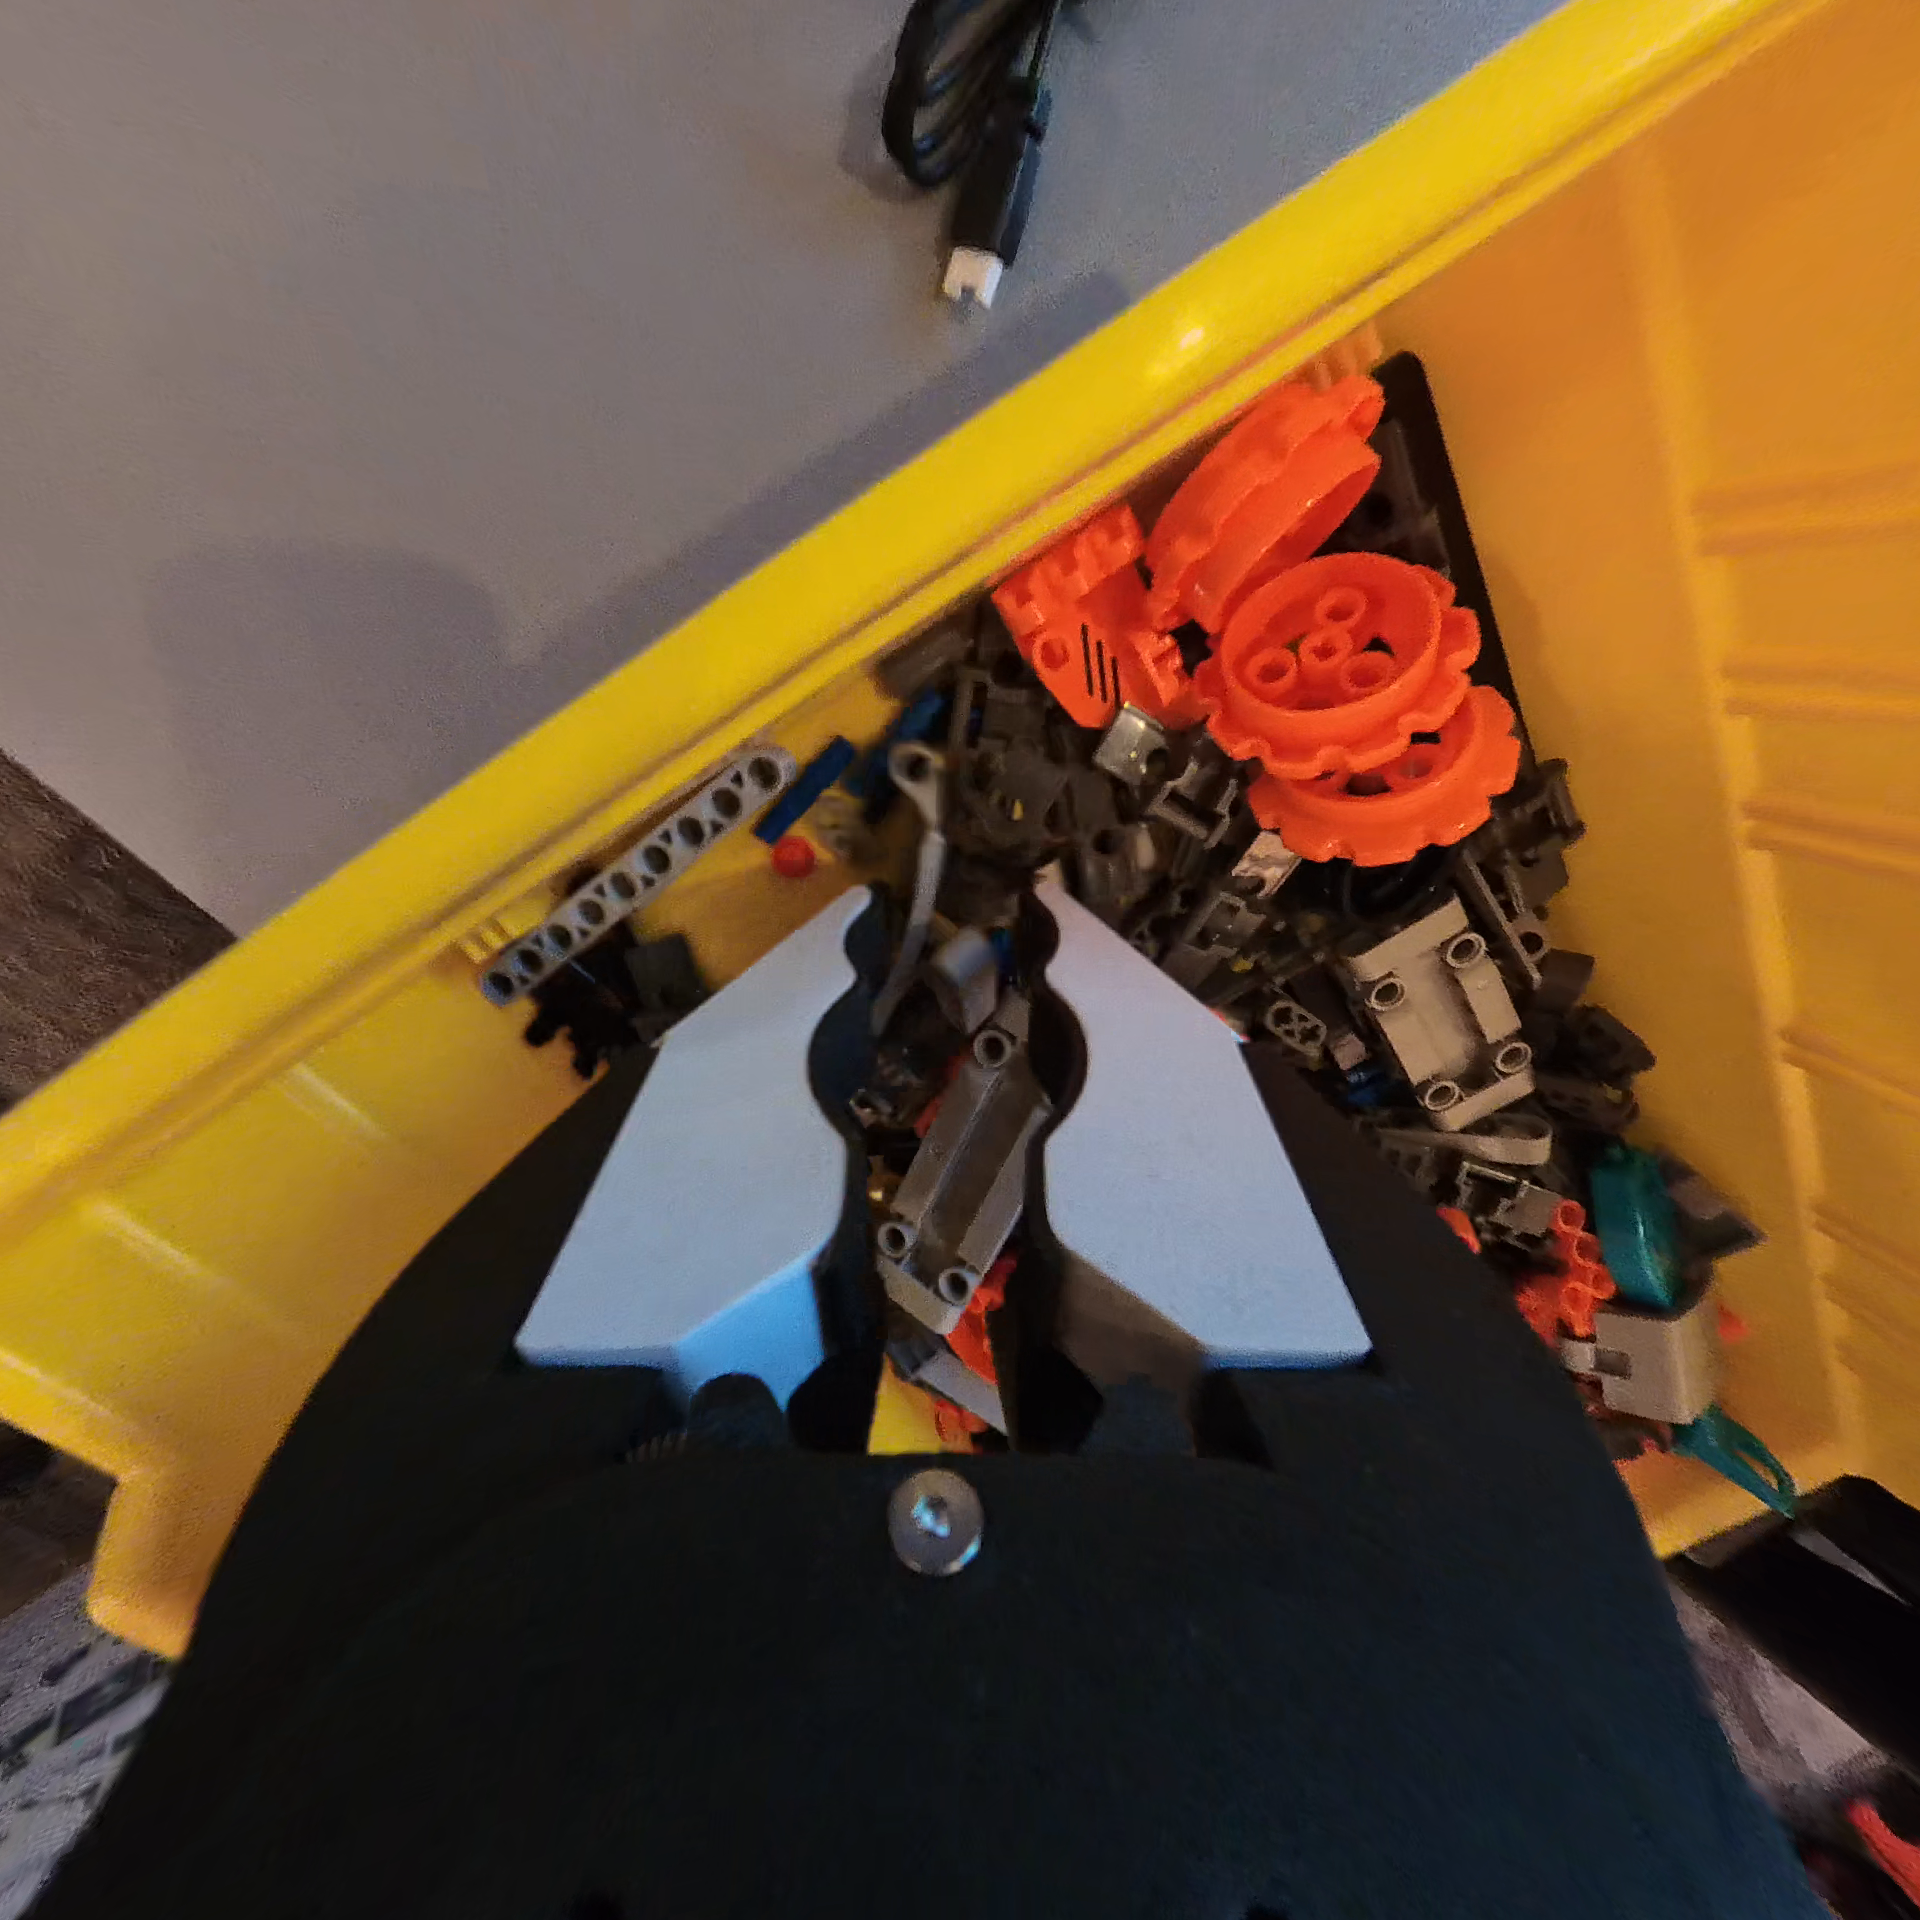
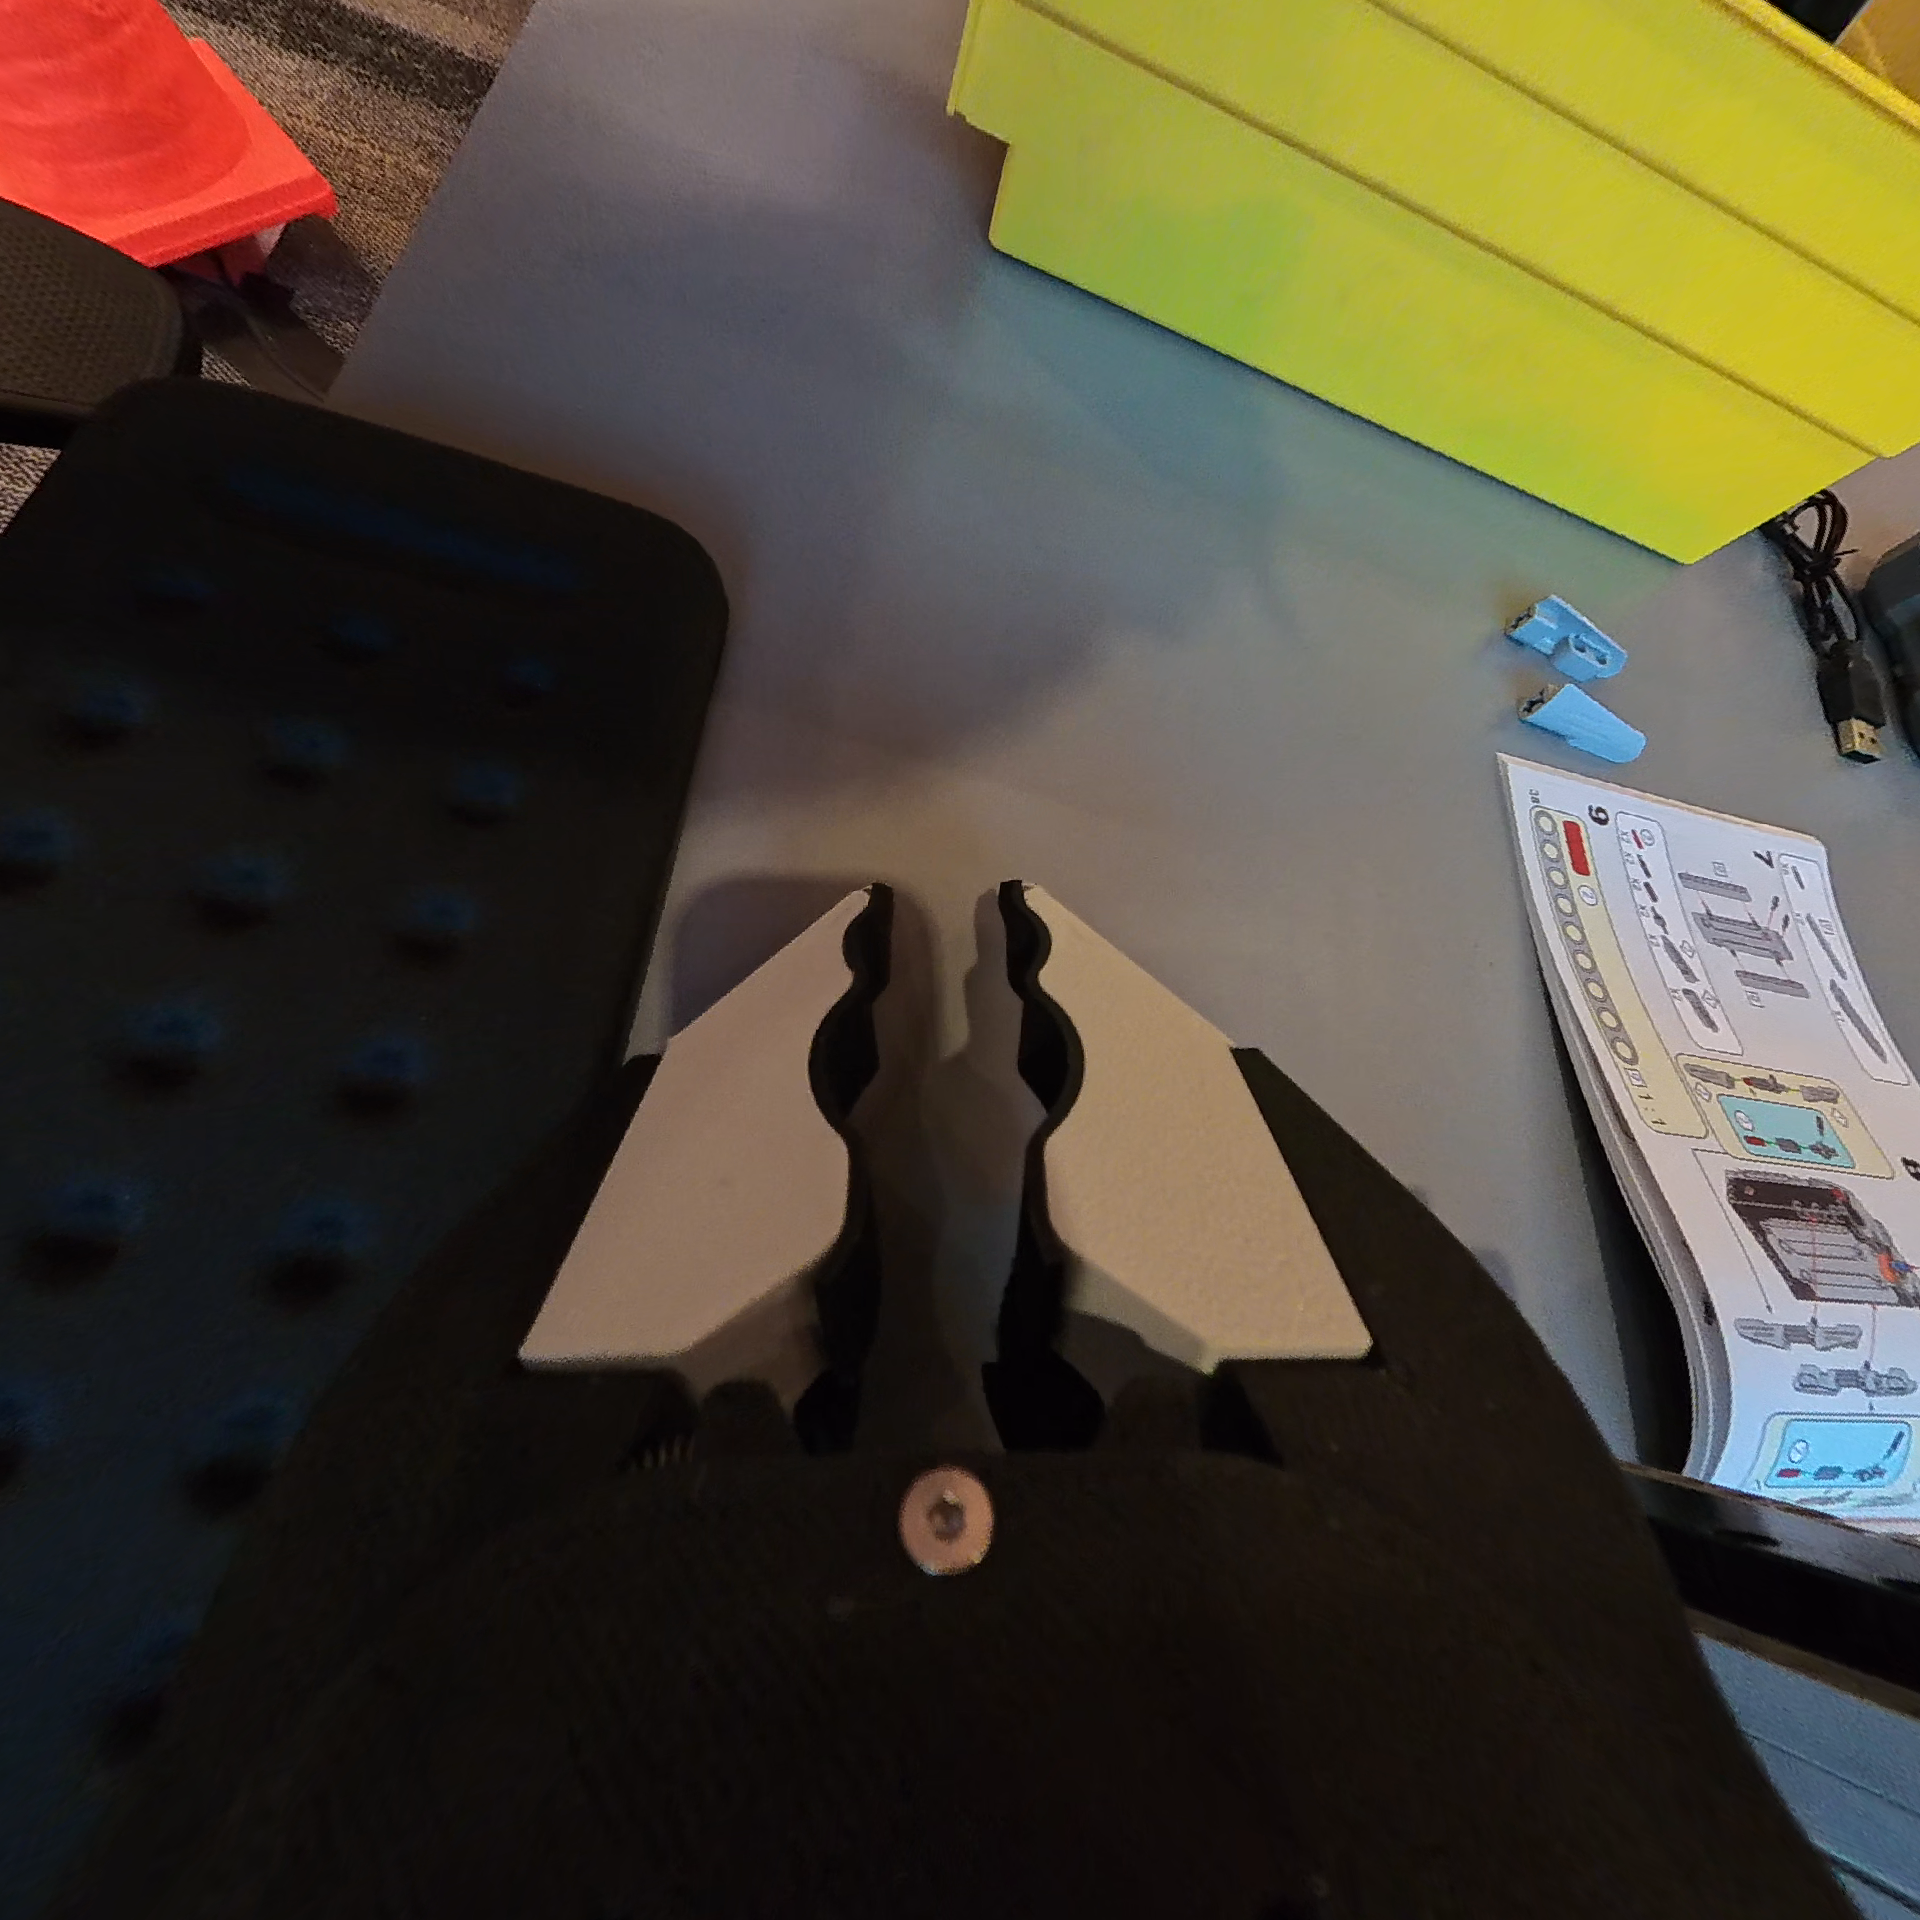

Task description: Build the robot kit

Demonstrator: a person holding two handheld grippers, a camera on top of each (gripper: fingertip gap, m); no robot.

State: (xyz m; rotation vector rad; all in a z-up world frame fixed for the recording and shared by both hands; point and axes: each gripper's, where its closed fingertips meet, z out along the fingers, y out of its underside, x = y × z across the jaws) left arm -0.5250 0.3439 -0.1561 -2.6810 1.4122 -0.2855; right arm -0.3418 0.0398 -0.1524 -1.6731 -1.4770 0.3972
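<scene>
Between the left gripper [image 1: 951, 904] fingers, down in the yellow bin [image 1: 665, 717], sits a grey studded block [image 1: 961, 1164]; its long axis runs roughly along the fingers, tilted slightly toward the right pad. Fingers are at a narrow-to-medium gap, pads flanking the block; can't tell if they're actually clamping it or just straddling it. Tips reach into the dark pile of black parts [image 1: 1049, 790]. Orange wheels [image 1: 1340, 665] lie ahead and right of the tips, near the bin corner. A second grey block [image 1: 1444, 1018] sits just right of the right finger, and a grey holed beam [image 1: 634, 873] lies left against the bin wall. Teal piece [image 1: 1636, 1226] is further right

Right gripper [image 2: 943, 894] is outside the bin, hovering over bare grey tabletop [image 2: 831, 520], fingers narrowly apart with nothing between them. A black perforated plate [image 2: 312, 831] sits just left of it. The bin's outer wall is ahead-right, well apart. Two light-blue pieces [image 2: 1569, 675], a black USB cable [image 2: 1849, 675] and an open instruction booklet [image 2: 1745, 1143] lie off to the right

Left gripper is clearly the nearer one to the parts. Beyond the table edge: patterned carpet [image 2: 343, 62] and something red [image 2: 135, 125]
</scene>
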